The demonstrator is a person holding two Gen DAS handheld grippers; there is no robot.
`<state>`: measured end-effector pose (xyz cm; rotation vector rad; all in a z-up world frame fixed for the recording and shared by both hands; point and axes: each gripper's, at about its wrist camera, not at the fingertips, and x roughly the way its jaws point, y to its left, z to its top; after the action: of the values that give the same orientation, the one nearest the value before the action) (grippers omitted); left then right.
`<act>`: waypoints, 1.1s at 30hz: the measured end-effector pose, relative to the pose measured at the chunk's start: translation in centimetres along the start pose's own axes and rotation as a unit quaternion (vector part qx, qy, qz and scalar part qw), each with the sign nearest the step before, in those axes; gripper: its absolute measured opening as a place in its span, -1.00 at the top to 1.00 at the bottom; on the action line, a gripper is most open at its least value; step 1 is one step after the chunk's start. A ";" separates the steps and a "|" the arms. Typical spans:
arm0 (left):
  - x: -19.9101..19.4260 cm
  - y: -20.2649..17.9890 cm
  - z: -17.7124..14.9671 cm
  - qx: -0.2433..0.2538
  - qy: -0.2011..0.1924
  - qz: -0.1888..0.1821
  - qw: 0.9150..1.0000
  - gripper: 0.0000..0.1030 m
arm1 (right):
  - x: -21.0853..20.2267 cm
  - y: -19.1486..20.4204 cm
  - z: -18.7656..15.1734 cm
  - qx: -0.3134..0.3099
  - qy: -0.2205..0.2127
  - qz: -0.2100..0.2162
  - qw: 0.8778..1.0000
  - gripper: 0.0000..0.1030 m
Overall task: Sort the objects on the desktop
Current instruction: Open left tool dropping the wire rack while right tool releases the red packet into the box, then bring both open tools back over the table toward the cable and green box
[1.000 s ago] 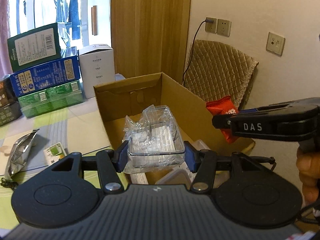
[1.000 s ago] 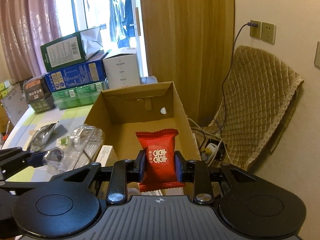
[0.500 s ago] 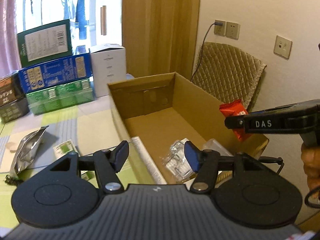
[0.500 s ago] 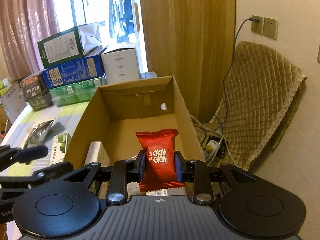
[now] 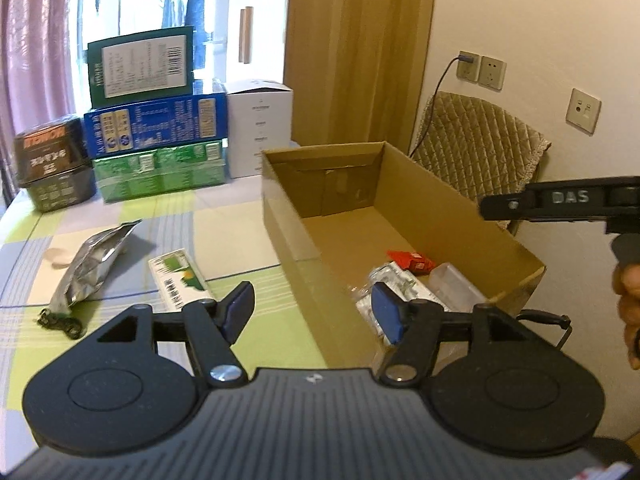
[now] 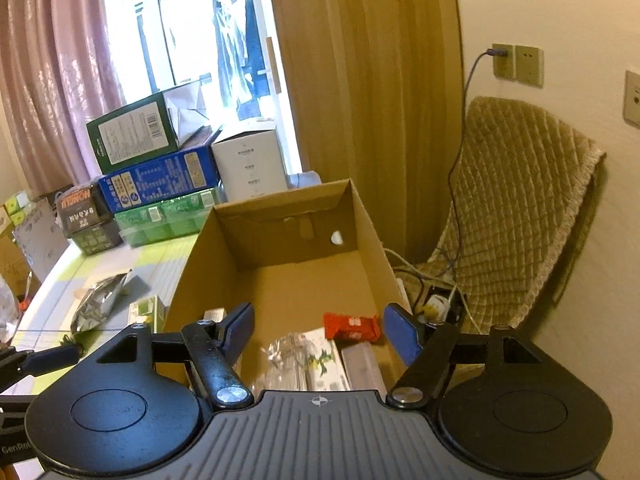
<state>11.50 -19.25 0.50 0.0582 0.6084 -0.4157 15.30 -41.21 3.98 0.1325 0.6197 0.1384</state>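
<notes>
Right wrist: red packet (image 6: 351,326) in box (image 6: 280,216), between spread tool (image 6: 318,330) fingers.

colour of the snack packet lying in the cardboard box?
Red snack packet with white print, clearest in the right wrist view.

The cardboard box (image 5: 420,200) sits at the table's (image 5: 224,220) right edge with a candy packet (image 6: 352,326) and a plastic pack (image 6: 304,364) inside near its front, while a foil pouch (image 5: 94,264) and small carton (image 5: 180,280) lie left of it, stacked boxes (image 5: 156,132) behind.
</notes>
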 end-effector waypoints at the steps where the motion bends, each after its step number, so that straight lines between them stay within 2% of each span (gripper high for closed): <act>1: -0.4 0.3 -0.3 -0.003 0.000 0.002 1.000 -0.18 | -0.4 0.1 -0.2 0.002 0.000 0.001 1.000 -0.36; 8: -3.4 2.6 -1.8 -0.019 0.002 0.029 0.999 -0.23 | -3.1 1.8 -1.6 0.004 -0.001 0.014 1.000 -0.49; 14: -6.1 5.0 -3.0 -0.030 0.001 0.058 0.998 -0.34 | -4.8 5.1 -2.5 -0.008 -0.004 0.040 0.999 -0.64; 22: -9.6 8.1 -4.0 -0.045 -0.002 0.087 0.995 -0.65 | -5.8 10.1 -3.8 -0.039 0.004 0.075 0.996 -0.80; 26: -11.3 9.5 -4.4 -0.053 -0.004 0.099 0.994 -0.76 | -6.1 12.2 -4.2 -0.054 0.003 0.088 0.995 -0.95; 28: -12.1 10.0 -4.5 -0.055 -0.006 0.104 0.993 -0.86 | -6.4 13.2 -4.4 -0.061 0.002 0.096 0.994 -0.96; 33: -14.2 11.4 -4.9 -0.064 -0.014 0.121 0.990 -0.95 | -7.0 15.2 -4.8 -0.074 0.001 0.113 0.991 -0.96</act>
<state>2.82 -2.79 3.70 0.0040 0.5918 -0.1411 5.50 -27.10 6.52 0.0580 0.5931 0.4036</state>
